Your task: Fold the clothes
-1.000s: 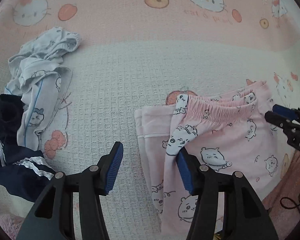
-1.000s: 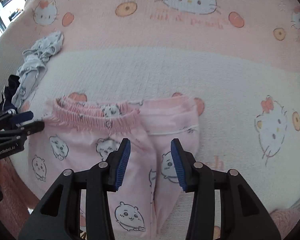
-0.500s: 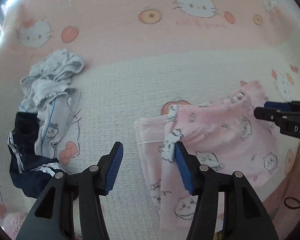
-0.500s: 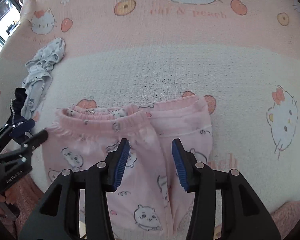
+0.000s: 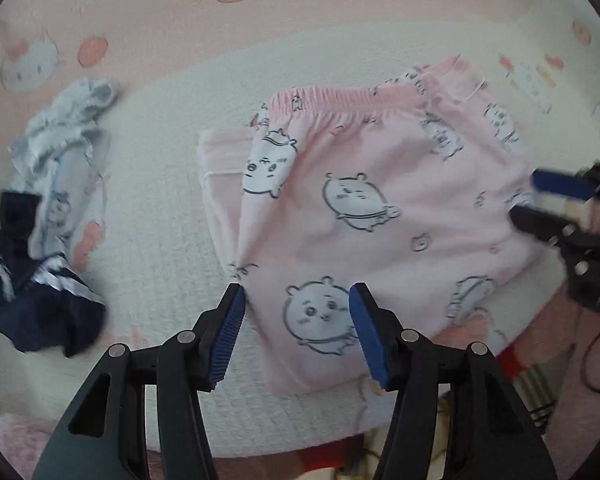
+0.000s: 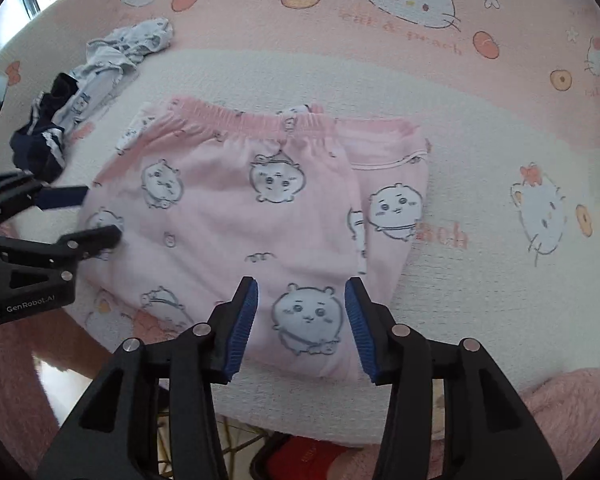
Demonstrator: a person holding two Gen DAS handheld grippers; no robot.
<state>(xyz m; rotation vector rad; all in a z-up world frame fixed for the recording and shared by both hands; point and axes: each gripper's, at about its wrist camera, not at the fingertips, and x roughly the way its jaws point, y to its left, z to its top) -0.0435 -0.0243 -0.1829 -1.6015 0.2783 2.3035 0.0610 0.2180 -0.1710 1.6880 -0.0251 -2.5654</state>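
left wrist, pink pants (image 5: pixel 364 200) below spread left tool (image 5: pixel 296 316), untouched

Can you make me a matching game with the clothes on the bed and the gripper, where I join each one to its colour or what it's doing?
Things:
1. pink pants
2. dark garment
3. pale blue garment
4. right gripper

Colour or state:
A. navy with white stripes, crumpled
B. open, with nothing pinched
C. printed with little round white animals, lying flat
D. light blue, bunched up farthest back

Pairs: 1-C, 2-A, 3-D, 4-B
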